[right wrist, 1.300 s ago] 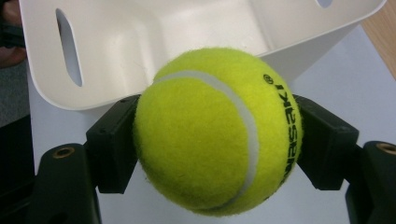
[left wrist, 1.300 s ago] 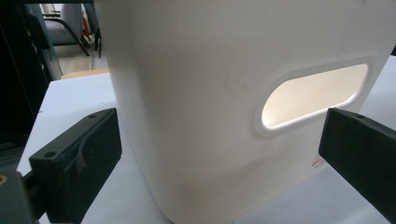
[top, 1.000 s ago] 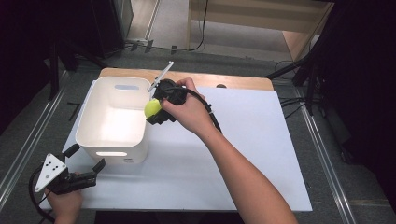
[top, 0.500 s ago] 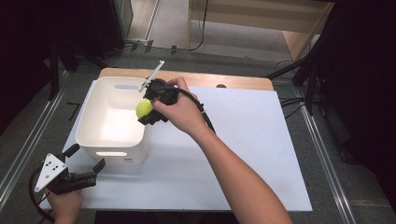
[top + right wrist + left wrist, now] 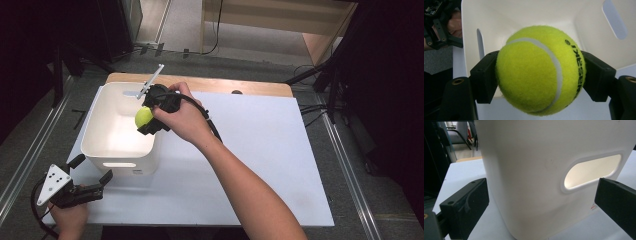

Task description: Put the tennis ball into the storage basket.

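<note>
White bin (image 5: 120, 135) stands at desk's left edge, inside bare, slot handle in near wall. Desk (image 5: 260, 165): white board, wooden strip along far edge; grey floor around it, dark room. Left gripper (image 5: 90, 182) at near-left corner, jaws wide apart, nothing between, just short of bin wall. Right gripper (image 5: 146, 119) clamped on tennis ball (image 5: 143, 117), held above bin's right rim.

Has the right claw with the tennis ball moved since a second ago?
Yes. The right claw, holding the yellow-green felt tennis ball, has shifted left, from the white plastic bin's right rim to above its inside.
</note>
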Demonstrator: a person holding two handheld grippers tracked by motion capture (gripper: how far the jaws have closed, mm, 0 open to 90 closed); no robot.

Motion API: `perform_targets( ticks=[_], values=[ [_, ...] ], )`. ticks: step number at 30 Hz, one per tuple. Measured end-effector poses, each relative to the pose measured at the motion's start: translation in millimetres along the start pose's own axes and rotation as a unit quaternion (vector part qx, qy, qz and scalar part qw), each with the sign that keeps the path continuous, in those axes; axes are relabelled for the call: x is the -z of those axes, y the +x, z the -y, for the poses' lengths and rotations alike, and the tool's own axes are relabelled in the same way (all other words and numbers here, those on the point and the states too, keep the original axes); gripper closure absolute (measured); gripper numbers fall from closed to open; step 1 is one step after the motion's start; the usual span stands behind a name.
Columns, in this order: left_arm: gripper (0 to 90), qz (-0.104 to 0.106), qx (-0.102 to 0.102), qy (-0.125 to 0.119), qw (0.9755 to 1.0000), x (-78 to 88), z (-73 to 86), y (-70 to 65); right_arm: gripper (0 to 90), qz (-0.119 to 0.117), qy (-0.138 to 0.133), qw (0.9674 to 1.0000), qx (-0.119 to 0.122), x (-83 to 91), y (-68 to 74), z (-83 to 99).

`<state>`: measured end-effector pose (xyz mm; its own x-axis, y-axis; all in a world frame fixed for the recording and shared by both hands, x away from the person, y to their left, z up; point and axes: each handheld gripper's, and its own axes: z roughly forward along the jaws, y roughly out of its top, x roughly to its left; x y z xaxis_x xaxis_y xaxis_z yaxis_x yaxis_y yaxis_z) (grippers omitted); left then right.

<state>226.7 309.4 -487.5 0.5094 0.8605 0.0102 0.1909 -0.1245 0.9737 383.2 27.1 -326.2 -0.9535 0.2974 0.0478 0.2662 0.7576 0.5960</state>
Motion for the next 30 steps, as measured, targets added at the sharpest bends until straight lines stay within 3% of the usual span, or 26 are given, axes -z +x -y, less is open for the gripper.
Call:
perform_targets(
  ticks=[17,30],
  values=[
    [0.0,0.001,0.001,0.0,1.0,0.0,-0.1,0.3,23.4,-0.013,0.019,0.9996,0.015,-19.5,10.7,-5.4],
    [0.0,0.001,0.001,0.0,1.0,0.0,-0.1,0.4,23.4,-0.016,0.049,0.9984,0.022,-38.0,14.5,-2.5]
  ],
)
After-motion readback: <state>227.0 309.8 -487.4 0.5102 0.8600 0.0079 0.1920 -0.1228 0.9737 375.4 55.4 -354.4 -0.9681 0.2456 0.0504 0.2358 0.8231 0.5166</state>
